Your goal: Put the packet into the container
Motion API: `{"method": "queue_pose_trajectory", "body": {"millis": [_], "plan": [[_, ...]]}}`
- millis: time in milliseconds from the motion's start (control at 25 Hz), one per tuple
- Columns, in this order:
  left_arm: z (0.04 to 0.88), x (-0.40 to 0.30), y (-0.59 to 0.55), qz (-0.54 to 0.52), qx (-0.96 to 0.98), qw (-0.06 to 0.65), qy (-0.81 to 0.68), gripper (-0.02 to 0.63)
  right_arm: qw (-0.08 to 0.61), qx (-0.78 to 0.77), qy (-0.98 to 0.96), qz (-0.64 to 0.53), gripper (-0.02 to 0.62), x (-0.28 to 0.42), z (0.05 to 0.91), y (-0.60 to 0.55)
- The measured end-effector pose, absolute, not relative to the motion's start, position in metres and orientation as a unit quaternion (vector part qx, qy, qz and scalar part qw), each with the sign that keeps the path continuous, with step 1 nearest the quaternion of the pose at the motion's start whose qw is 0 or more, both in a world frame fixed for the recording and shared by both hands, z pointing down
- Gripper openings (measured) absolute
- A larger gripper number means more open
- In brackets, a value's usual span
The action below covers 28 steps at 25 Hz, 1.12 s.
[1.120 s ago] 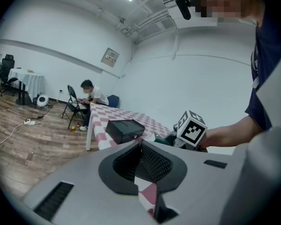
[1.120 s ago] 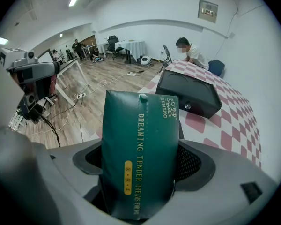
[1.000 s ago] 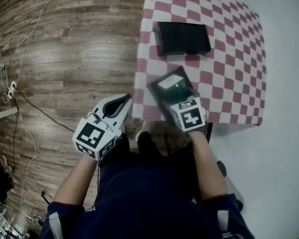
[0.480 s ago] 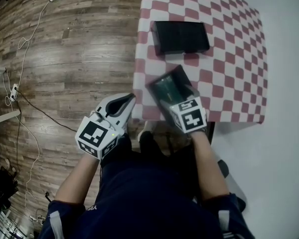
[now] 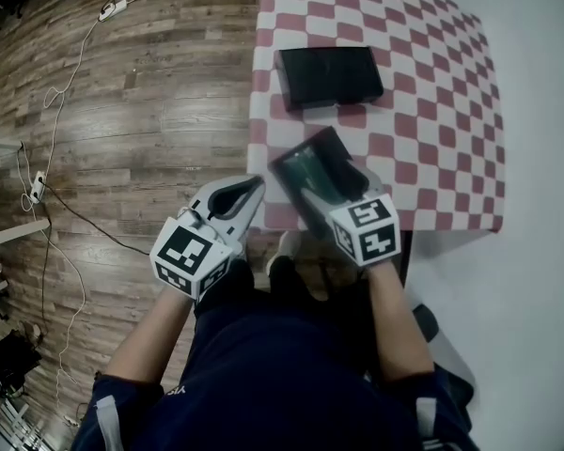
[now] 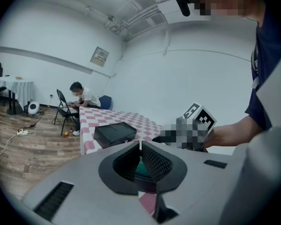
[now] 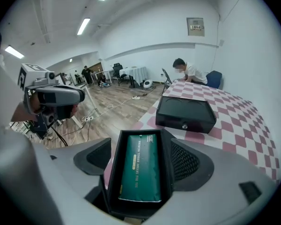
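While your right gripper point(image 7: 140, 156) fingers clamp black container point(image 7: 114, 172), green packet point(image 7: 141, 170) lies inside, at tabletop point(image 5: 432, 111) near edge. Left gripper point(image 6: 140, 146) fingers closed, empty. Black box point(image 5: 329, 75) farther back.

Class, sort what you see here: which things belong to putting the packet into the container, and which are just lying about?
Job in hand: packet, lying in the container; right gripper, shut on the container.
Lying about, seemingly: black box on the table; floor cables; left gripper, shut, empty.
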<state>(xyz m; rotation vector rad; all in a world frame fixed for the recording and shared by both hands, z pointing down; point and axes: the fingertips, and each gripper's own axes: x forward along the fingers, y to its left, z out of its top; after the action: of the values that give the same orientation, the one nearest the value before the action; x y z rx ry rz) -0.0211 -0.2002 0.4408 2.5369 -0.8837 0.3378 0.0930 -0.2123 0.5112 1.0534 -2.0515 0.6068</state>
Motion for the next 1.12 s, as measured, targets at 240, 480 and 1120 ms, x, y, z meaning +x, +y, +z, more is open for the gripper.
{"method": "queue_pose_trajectory", "body": {"millis": [240,480,1120], "plan": [[0.422,-0.003,-0.195,0.128,0.921,0.193,-0.314,0.035,0.301,0.438,-0.819,0.217,0.259,0.110,0.473,-0.208],[0.409,0.010,-0.188,0.133,0.923,0.174,-0.315,0.035,0.260,0.457,-0.826,0.202,0.161,0.130,0.449,-0.197],[0.391,0.033,-0.166,0.133,0.927,0.156,-0.315,0.036,0.210,0.469,-0.837,0.186,0.028,0.147,0.422,-0.158]]}}
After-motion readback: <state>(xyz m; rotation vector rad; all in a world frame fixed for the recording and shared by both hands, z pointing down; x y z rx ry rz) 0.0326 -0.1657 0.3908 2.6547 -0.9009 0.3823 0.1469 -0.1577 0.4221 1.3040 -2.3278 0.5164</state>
